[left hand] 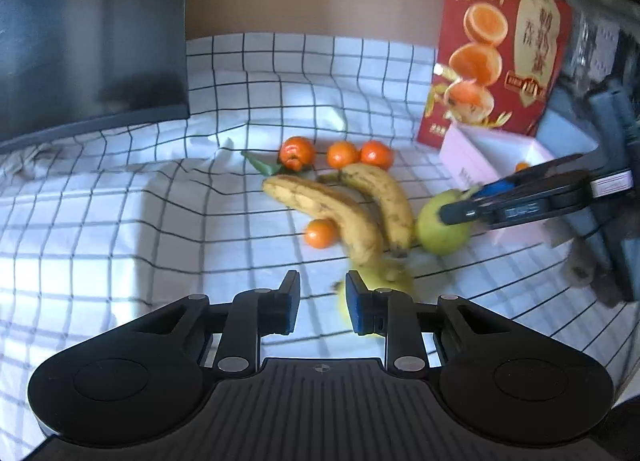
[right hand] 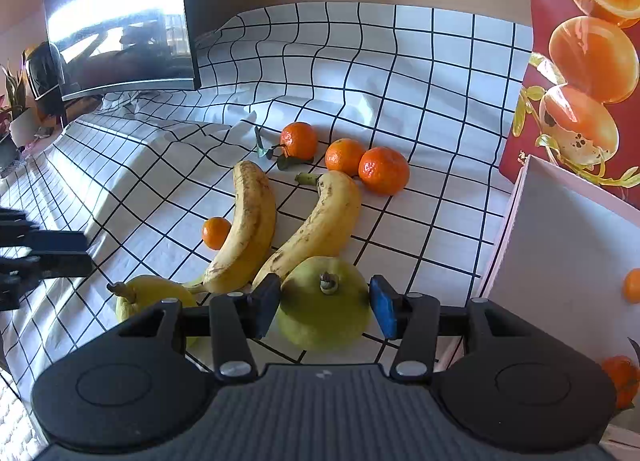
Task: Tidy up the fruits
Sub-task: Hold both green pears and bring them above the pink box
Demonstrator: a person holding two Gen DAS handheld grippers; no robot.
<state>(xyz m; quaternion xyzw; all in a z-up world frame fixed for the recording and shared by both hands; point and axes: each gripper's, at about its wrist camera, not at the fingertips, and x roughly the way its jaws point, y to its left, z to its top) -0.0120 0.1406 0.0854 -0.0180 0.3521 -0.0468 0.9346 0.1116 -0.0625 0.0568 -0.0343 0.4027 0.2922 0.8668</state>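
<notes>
Two bananas (right hand: 248, 229) (right hand: 320, 221), several mandarins (right hand: 383, 170) and two green-yellow pears lie on a checked cloth (right hand: 420, 101). My right gripper (right hand: 325, 307) is open, its jaws on either side of one pear (right hand: 324, 305), which rests on the cloth; it also shows in the left wrist view (left hand: 440, 227). The other pear (right hand: 148, 295) lies to the left. My left gripper (left hand: 322, 303) is open and empty, just left of that pear (left hand: 380, 281), whose lower part is hidden behind the right finger. A white box (right hand: 560, 245) on the right holds mandarins (right hand: 633, 285).
A red fruit carton (left hand: 496, 57) stands behind the white box (left hand: 492, 149). A dark monitor (left hand: 88, 33) stands at the back left on the cloth. A potted plant (right hand: 16, 109) sits at the far left edge.
</notes>
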